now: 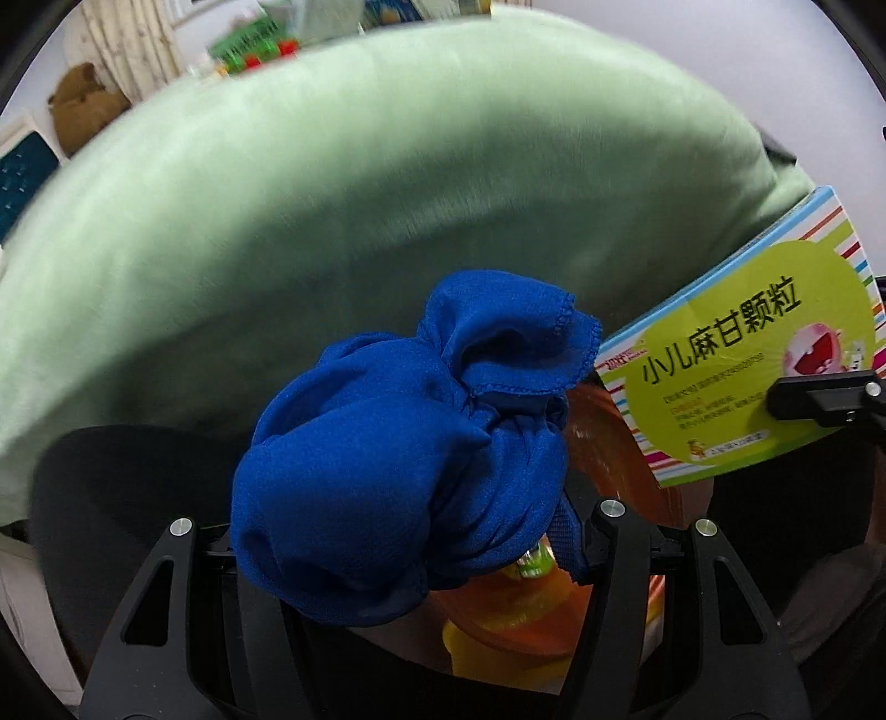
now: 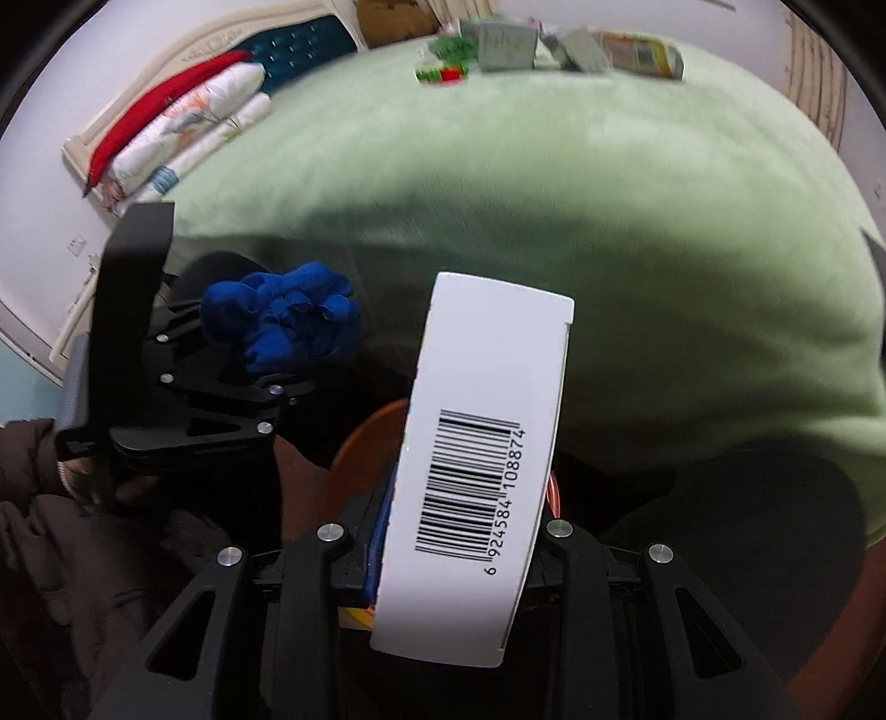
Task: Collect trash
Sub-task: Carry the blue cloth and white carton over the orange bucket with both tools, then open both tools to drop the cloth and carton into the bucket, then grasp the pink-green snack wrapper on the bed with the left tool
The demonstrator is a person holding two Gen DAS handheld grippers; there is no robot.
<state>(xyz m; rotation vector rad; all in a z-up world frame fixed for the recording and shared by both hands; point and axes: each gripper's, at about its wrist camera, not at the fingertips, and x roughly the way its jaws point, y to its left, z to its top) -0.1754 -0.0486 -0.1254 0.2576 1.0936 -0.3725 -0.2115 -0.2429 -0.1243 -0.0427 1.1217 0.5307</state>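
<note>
Clamped between the right gripper's [image 2: 443, 559] jaws, the medicine box [image 2: 487, 459] fills the near field of the right wrist view, white barcode face toward the camera. Its long axis runs along the fingers, away from the hand and tilted down. In the left wrist view the same box shows its lime-green printed face at the right, with one black finger lying across it.

The left gripper [image 1: 404, 531] is closed on a bunched blue cloth [image 1: 410, 443], which bulges up and out past the fingers. A bit of green-and-yellow packaging [image 1: 531, 565] peeks out under the cloth, though whether it is held with the cloth or lies below I cannot tell.

Directly beneath both loads sits an orange bin [image 1: 609, 437], its rim curving just behind and under the cloth in the left view and under the box's lower end [image 2: 365, 443] in the right view. Both grippers point steeply down toward it, side by side, the cloth to the left of the box. Judging by the overlap, the box's lower end seems closer to the opening, so the right hand looks nearer to dropping.

Behind spreads a pale green bedspread [image 2: 554, 166], with more scattered packets [image 2: 554, 47] at its far edge and folded bedding [image 2: 183, 127] by the headboard.
</note>
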